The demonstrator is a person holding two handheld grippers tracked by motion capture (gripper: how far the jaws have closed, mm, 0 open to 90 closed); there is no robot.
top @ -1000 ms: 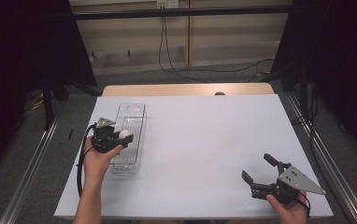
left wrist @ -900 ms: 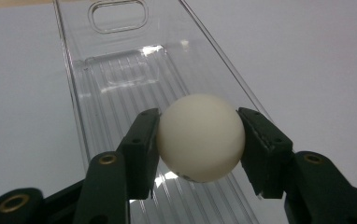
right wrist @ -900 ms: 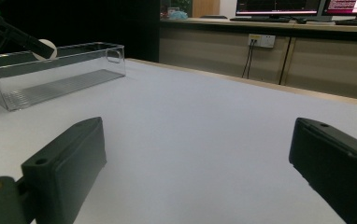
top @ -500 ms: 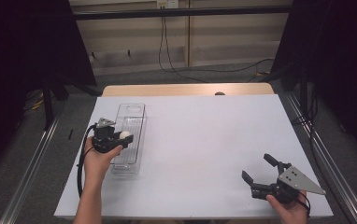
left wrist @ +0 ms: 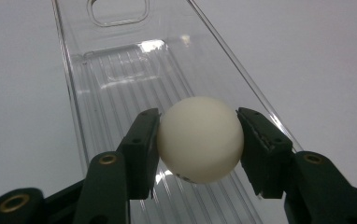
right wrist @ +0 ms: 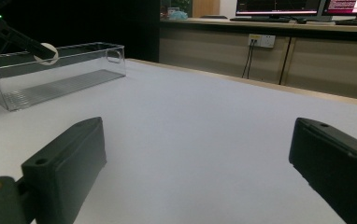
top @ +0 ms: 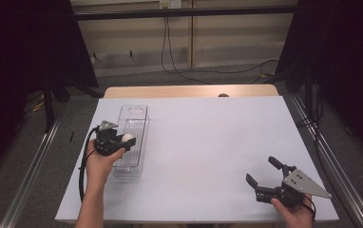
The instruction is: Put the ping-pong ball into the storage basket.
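We hold a white ball point(left wrist: 200, 140) over a clear plastic bin point(top: 132, 137) at the left side of the white table point(top: 208, 142), the left claw point(top: 125, 141) closed on it with one black pad pressed to each side. In the left gripper view the ball sits squarely between the two pads, above the bin's ribbed floor, so by our reading it is either about to be lowered in or has just been lifted out; the pictures do not settle which. The bin lies lengthwise, running away from us, with a handle cutout at its far end, and we see nothing else inside it. Our right claw point(top: 265, 176) rests well apart near the front right corner of the table, its jaws spread wide with nothing between them, apparently parked while the left does the work. From the right gripper view the bin point(right wrist: 55, 70) shows side-on across the table, the ball point(right wrist: 49, 50) a pale spot at its upper rim beside the dark arm of the other gripper. How high the ball hangs above the bin's floor is hard to judge through the glare on the plastic. A small dark mark on the ball's underside is too blurred to read.
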